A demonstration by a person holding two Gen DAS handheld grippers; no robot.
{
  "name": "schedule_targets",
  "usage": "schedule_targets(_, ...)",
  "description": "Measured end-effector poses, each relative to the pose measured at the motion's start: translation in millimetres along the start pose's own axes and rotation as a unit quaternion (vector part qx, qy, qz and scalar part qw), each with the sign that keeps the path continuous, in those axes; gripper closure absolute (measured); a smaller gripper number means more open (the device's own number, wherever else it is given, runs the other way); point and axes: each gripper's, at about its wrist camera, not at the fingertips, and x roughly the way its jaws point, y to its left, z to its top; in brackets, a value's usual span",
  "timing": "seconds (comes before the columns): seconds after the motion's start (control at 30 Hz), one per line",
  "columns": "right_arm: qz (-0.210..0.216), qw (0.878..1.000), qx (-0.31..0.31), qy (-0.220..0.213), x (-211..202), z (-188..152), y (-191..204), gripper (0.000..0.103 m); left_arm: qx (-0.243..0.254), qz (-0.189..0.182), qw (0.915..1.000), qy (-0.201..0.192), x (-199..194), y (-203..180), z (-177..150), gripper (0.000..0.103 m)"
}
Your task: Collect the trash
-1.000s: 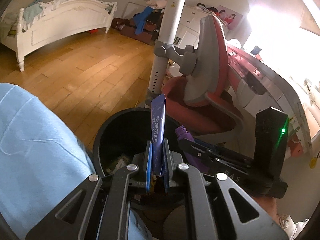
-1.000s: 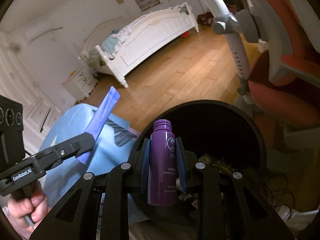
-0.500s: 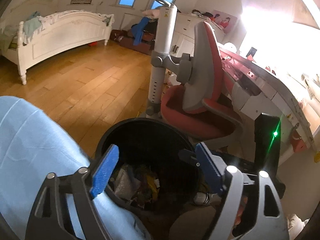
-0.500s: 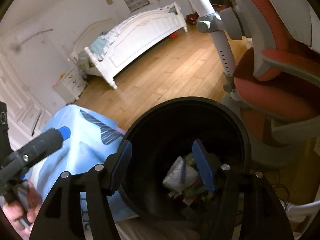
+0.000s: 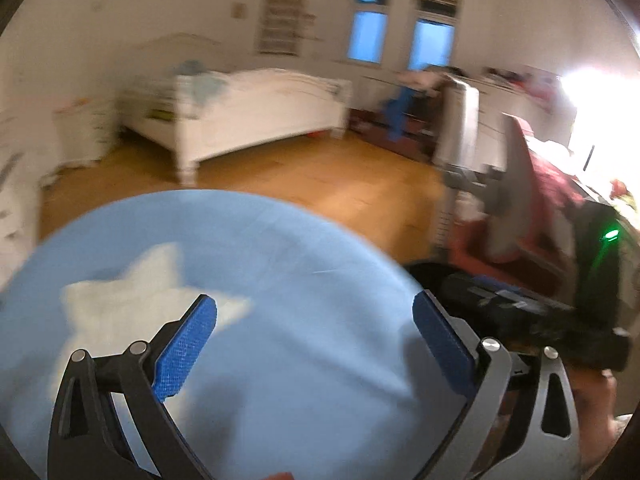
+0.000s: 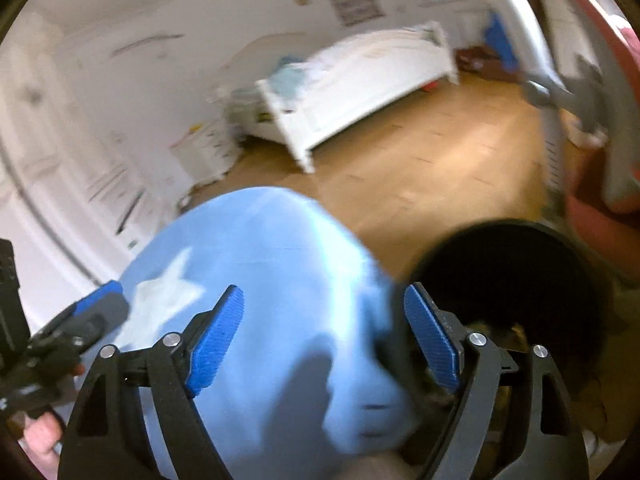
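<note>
Both claws are spread wide with nothing in them: the left gripper (image 5: 314, 344) and right gripper (image 6: 324, 344) each hang over a light blue cloth with a white star (image 6: 256, 280), probably the person's clothing. The black trash bin (image 6: 516, 276) sits just right of it, with some trash barely visible inside near the rim. So I'd guess the step now is hunting for the next piece. Tip: slow the swing, since everything's blurry. Farther off there's wood floor (image 5: 320, 184), a red chair (image 5: 528, 200) right, and a white bed (image 5: 256, 116) far back.
</note>
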Motion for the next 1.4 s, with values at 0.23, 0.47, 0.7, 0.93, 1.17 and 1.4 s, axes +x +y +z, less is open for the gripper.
schedule_targets(0.23, 0.038, 0.993, -0.107, -0.018, 29, -11, 119, 0.016, -0.062, 0.148, 0.9859, -0.045, -55, 89, -25, 0.005)
schedule_targets(0.47, 0.018, 0.983, -0.15, -0.106, 28, -23, 164, 0.005, -0.098, 0.21, 0.9709, -0.06, -76, 130, -48, 0.005)
schedule_targets(0.7, -0.007, 0.962, -0.198, -0.19, 14, -34, 180, 0.005, -0.126, 0.239, 0.9593, -0.083, -89, 143, -54, 0.005)
schedule_targets(0.93, -0.004, 0.964, -0.186, -0.191, 14, -38, 176, 0.005, -0.14, 0.253, 0.9538, -0.082, -94, 157, -62, 0.005)
schedule_targets(1.17, -0.009, 0.962, -0.191, -0.196, 10, -42, 178, 0.005, -0.137, 0.241, 0.956, -0.096, -95, 154, -62, 0.005)
schedule_targets(1.4, -0.007, 0.963, -0.183, -0.197, 14, -41, 175, 0.005, -0.133, 0.242, 0.9561, -0.098, -94, 153, -62, 0.005)
